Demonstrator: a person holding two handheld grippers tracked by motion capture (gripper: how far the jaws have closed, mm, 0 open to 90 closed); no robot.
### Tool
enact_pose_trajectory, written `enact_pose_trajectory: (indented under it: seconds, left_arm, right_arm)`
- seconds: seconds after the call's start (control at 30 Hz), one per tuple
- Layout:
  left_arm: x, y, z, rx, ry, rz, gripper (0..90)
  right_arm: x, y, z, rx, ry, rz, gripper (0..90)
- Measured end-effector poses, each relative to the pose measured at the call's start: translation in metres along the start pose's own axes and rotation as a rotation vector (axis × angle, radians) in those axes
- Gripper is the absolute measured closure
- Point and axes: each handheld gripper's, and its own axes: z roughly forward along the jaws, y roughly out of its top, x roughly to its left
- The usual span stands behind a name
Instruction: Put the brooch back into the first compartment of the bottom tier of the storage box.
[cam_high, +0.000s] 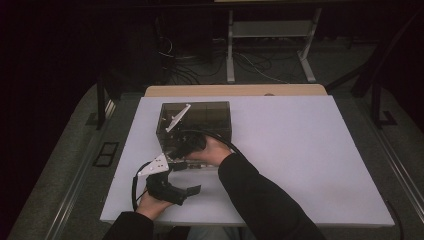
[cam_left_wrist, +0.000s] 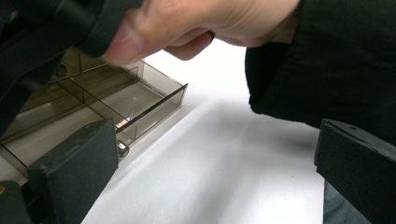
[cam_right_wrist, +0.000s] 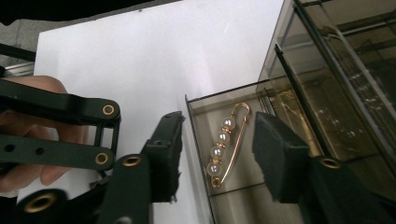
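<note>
A smoky see-through drawer box (cam_high: 196, 117) stands on the white table (cam_high: 300, 150), its lowest drawer (cam_right_wrist: 243, 196) pulled out toward me. A gold pin with several pearls (cam_right_wrist: 223, 144) lies flat in the drawer's front compartment. My right gripper (cam_right_wrist: 219, 122) hangs just over it, open, with the pin below the gap and neither pad touching it. From the high view the right gripper (cam_high: 184, 144) sits at the box's front. My left gripper (cam_left_wrist: 215, 140) is open and holds nothing, low over the table beside the drawer (cam_left_wrist: 116, 98) and its small knob (cam_left_wrist: 123, 148).
Thin dividers split the drawer into compartments, and a gold chain (cam_right_wrist: 292, 107) lies in one behind the pin. The right forearm's dark sleeve (cam_left_wrist: 336, 60) crosses in front of the left gripper. White table stretches to the right of the box.
</note>
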Motion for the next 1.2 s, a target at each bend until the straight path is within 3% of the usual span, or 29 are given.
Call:
enact_pose_trajectory:
  seconds: [0.27,0.5,0.77,0.8,1.2]
  left_arm:
    - [0.000,0.000,0.000,0.001,0.001,0.003,0.0]
    - [0.000,0.000,0.001,-0.002,0.001,-0.002,0.0]
    - [0.000,0.000,0.001,0.004,0.001,0.003,0.0]
    - [0.000,0.000,0.001,0.005,0.001,0.003,0.0]
    - [0.001,-0.001,0.001,0.005,0.006,0.002,0.0]
  right_arm:
    - [0.003,-0.004,-0.018,-0.022,-0.010,0.032,31.7]
    - [0.004,-0.012,-0.036,-0.050,-0.020,0.063,11.3]
    - [0.004,-0.031,-0.057,-0.091,-0.031,0.099,8.2]
    - [0.005,-0.034,-0.060,-0.097,-0.034,0.105,0.0]
    - [0.009,-0.068,-0.095,-0.122,-0.073,0.140,0.1]
